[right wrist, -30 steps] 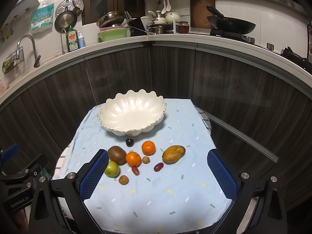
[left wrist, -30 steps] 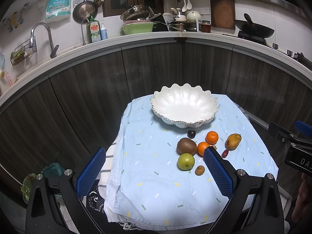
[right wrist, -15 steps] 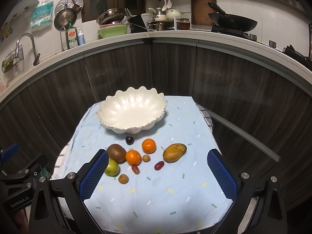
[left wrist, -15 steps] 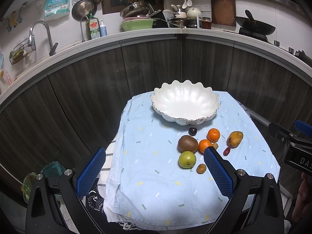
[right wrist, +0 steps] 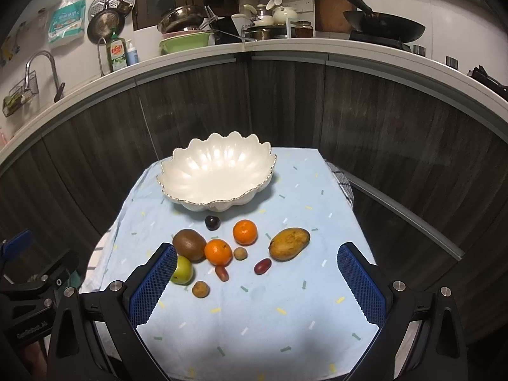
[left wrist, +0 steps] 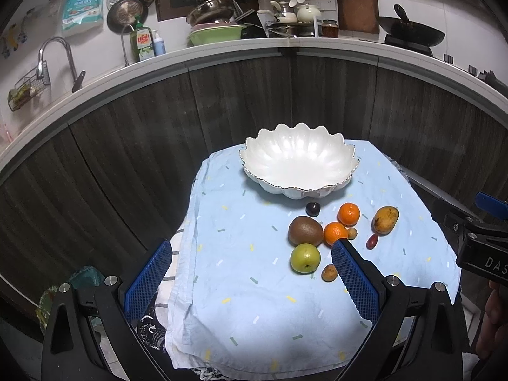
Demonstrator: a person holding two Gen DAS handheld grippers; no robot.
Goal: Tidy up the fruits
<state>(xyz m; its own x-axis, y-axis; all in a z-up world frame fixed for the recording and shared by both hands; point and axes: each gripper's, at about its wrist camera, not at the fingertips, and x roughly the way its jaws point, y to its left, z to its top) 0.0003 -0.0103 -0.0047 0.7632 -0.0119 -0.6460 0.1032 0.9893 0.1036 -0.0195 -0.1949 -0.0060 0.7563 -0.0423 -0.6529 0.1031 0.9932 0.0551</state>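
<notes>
A: What lies on the blue cloth [right wrist: 285, 317]?

B: The white scalloped bowl [right wrist: 216, 174] sits at twelve o'clock, empty. Toward six o'clock from it lie the mango [right wrist: 289, 243], kiwi [right wrist: 189, 243], green apple [right wrist: 182, 270], two oranges [right wrist: 244, 231] and some small fruits.

A: And the claws?

B: The left gripper [left wrist: 250, 281] and right gripper [right wrist: 257, 281] both gape wide, holding nothing, above the cloth's six o'clock edge.

left hand-held gripper [left wrist: 250, 282] | eased lower and forward, bowl [left wrist: 298, 165] and fruit sit lower in its view | right hand-held gripper [right wrist: 257, 282] | crept closer, fruit cluster slightly larger
</notes>
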